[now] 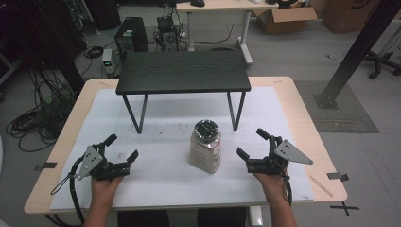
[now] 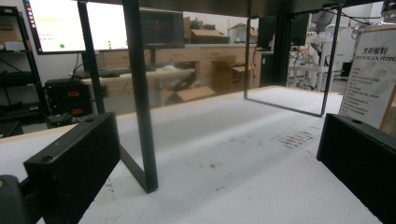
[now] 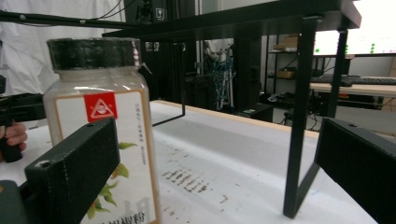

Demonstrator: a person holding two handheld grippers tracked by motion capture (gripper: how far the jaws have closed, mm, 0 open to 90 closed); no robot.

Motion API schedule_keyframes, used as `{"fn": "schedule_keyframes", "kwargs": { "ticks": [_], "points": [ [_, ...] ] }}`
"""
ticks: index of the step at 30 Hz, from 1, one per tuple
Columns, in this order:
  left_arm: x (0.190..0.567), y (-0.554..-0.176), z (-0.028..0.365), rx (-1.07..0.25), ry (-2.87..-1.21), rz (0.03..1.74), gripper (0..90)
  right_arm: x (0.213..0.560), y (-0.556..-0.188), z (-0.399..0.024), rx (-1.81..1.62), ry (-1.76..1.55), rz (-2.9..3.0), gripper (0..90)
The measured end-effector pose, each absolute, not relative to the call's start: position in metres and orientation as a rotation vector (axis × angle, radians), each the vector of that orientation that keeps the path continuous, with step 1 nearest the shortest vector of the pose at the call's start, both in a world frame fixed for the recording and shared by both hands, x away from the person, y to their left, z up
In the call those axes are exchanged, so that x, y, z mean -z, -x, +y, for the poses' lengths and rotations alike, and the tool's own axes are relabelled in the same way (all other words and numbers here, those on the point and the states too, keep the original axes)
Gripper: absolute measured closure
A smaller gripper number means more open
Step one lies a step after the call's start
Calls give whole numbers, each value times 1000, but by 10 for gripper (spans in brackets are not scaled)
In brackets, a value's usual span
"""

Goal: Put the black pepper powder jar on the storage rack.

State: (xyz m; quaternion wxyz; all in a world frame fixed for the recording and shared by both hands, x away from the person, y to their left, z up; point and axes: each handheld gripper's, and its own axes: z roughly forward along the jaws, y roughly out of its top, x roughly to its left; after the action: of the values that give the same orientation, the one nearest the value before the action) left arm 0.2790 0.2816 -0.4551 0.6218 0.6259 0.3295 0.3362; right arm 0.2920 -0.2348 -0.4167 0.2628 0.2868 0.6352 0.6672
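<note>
A clear spice jar [image 1: 205, 146] with a black lid and pale powder stands upright on the white mat, between my two grippers. My left gripper [image 1: 124, 147] rests at the front left, open and empty. In the left gripper view its jaws stand wide apart [image 2: 217, 158], and the jar's label [image 2: 373, 79] shows at the right edge, beyond the right jaw. My right gripper [image 1: 250, 142] is at the front right, open and empty. In the right gripper view [image 3: 215, 163] the jar [image 3: 100, 107] stands close behind the left jaw, not between the jaws.
A low black shelf table [image 1: 183, 71] on thin metal legs stands at the back of the mat; its legs [image 2: 140, 93] [image 3: 299, 121] rise just ahead of each gripper. The white mat [image 1: 165, 165] covers the wooden tabletop. The other hand and its gripper [image 3: 14, 126] show far left.
</note>
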Motion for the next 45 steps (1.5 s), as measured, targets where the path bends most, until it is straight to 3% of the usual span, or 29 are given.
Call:
{"fn": "schedule_keyframes", "kwargs": {
  "ticks": [23, 45],
  "points": [
    [455, -279, 282, -767, -1437, 759, 2, 388, -297, -196, -1878, -664, 1872, 0],
    [455, -279, 282, -769, -1436, 759, 2, 387, -306, -168, -1917, -608, 1966, 0]
  ]
}}
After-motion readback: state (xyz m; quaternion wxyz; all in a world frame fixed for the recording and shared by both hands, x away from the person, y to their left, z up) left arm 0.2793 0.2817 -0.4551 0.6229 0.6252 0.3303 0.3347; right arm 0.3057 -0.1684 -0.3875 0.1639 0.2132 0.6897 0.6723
